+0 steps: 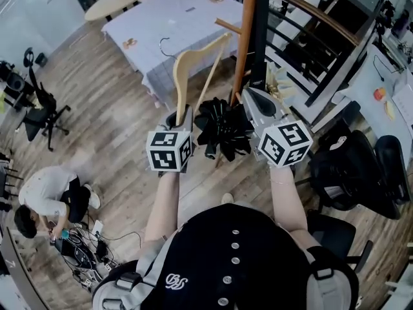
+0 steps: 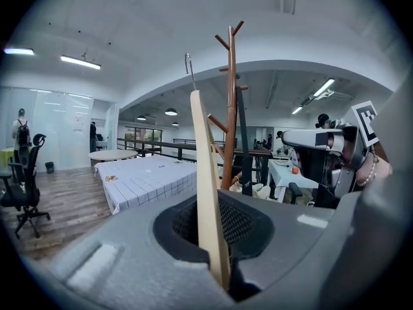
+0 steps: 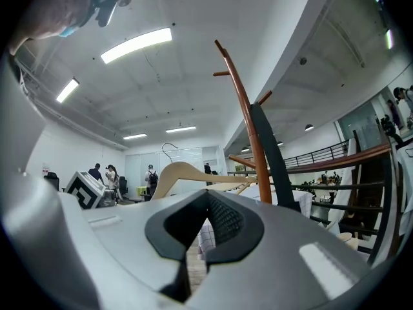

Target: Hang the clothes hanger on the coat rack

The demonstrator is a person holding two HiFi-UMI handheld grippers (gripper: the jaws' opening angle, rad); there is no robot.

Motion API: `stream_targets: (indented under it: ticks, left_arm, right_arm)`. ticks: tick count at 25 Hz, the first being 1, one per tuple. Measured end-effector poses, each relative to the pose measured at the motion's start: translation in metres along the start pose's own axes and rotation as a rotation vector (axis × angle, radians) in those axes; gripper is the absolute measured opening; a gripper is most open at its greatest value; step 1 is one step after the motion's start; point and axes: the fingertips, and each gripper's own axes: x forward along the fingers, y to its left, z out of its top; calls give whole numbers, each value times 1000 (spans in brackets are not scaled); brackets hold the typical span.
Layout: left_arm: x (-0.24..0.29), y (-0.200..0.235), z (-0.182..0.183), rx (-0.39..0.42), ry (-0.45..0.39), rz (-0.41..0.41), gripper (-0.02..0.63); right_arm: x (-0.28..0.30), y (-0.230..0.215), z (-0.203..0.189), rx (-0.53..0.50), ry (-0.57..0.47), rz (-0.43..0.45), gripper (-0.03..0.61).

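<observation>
Pinching one end of the wooden hanger (image 1: 193, 63), the left gripper (image 1: 182, 116) has its jaws pressed onto the thin wood, which the left gripper view shows as a pale strip (image 2: 203, 173) rising from between them. The hanger stands nearly on end, its metal hook (image 1: 164, 46) pointing away over the table (image 1: 148, 31) and its upper arm reaching toward the rack (image 1: 244, 37). It sits just left of the brown pole, near a low peg, and is not hung on any peg. A dark strap (image 1: 259, 31) hangs down the pole. The right gripper (image 1: 248, 94) is held beside the pole on its other side, with its jaws drawn close together, only a thin slit between them and nothing in it. Its own view shows the hanger (image 3: 187, 172) off to the left and the rack (image 3: 248, 121) straight ahead. A person (image 1: 45, 199) crouches on the wooden floor at lower left.
</observation>
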Motion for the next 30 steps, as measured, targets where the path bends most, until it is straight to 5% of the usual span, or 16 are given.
stream_targets:
  ticks: [11, 30]
  left_arm:
    - [32, 1, 9, 23, 1, 44, 17]
    - [82, 13, 33, 71, 8, 3, 17]
  right_arm:
    - [14, -34, -9, 21, 14, 12, 0]
    - [48, -59, -6, 32, 22, -25, 0]
